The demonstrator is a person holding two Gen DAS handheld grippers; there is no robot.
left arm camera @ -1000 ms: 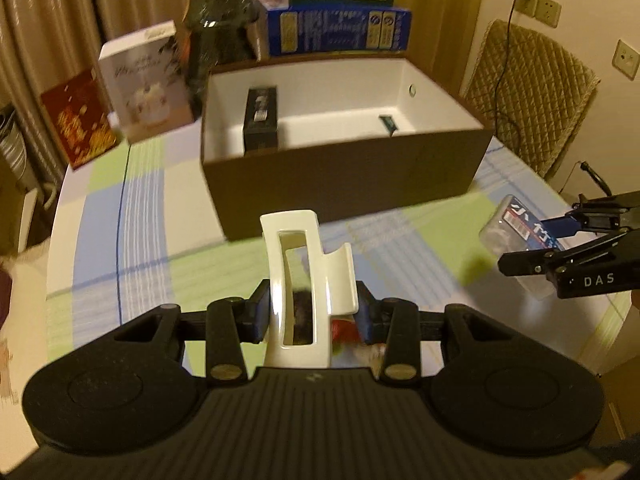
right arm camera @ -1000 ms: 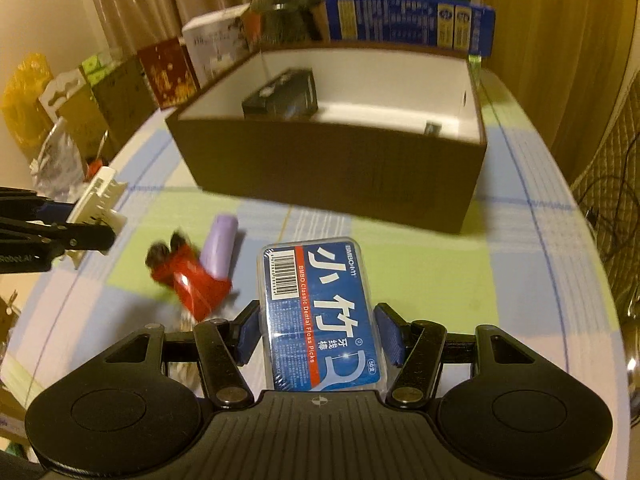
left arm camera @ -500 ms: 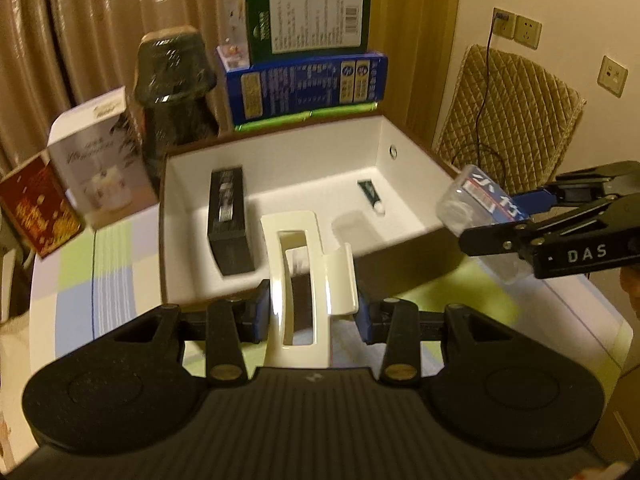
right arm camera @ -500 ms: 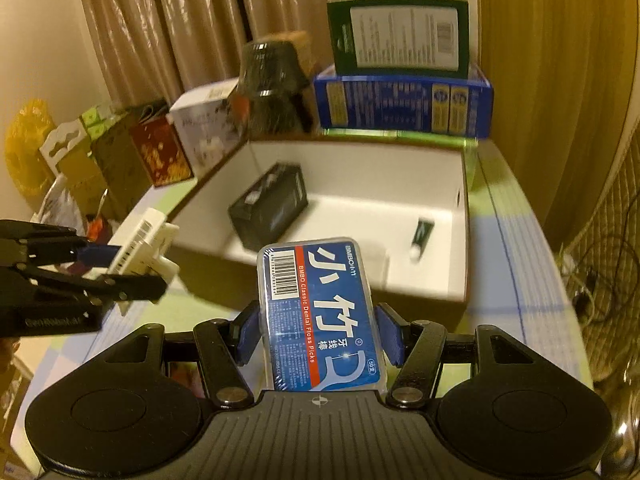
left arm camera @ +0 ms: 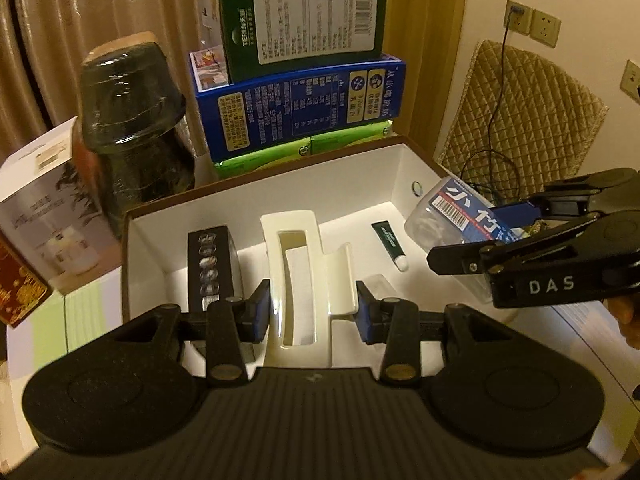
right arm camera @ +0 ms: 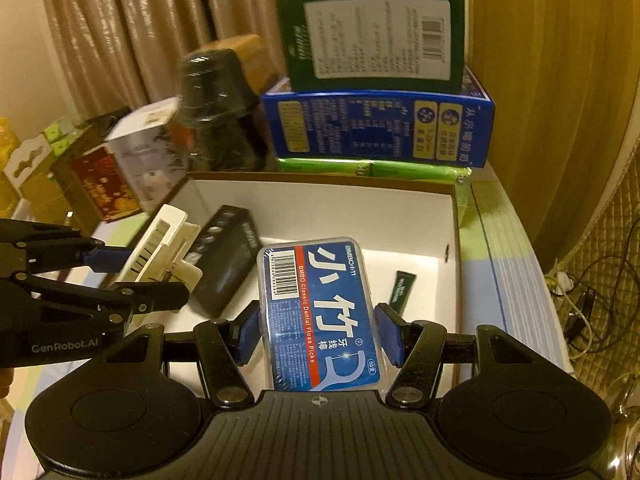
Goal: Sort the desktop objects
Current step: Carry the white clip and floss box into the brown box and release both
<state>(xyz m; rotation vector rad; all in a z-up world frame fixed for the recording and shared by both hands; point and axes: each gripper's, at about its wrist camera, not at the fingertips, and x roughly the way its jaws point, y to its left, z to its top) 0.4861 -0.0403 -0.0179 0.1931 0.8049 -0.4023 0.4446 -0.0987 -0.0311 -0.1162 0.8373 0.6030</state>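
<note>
I have both grippers over the open box (left arm camera: 400,168), which fills the centre of each wrist view. The left gripper (left arm camera: 310,312) has its jaws closed onto a cream plastic holder (left arm camera: 308,264), blue pads pressed to both its sides; the holder stands upright in the middle of the left wrist frame, above the box's white floor. The right gripper (right arm camera: 316,334) has its jaws clamped on a blue floss pick case (right arm camera: 320,312), label facing the camera, at centre-bottom of the right wrist frame and also above the box interior.

In the left wrist view the right gripper enters from the right edge with the floss pick case (left arm camera: 460,216) over the box's right wall. In the right wrist view the left gripper (right arm camera: 132,276) comes in from the left edge with the cream plastic holder (right arm camera: 160,244) over the box's left side.

Already lying in the box: a black carton (left arm camera: 214,264) at left of the floor, and a small green tube (left arm camera: 390,246) at right of the floor, well apart.

Behind the box, upper centre: a blue carton (left arm camera: 300,108) with a green carton (left arm camera: 304,20) on top. A dark wrapped jar (left arm camera: 132,120) stands at upper left.
</note>
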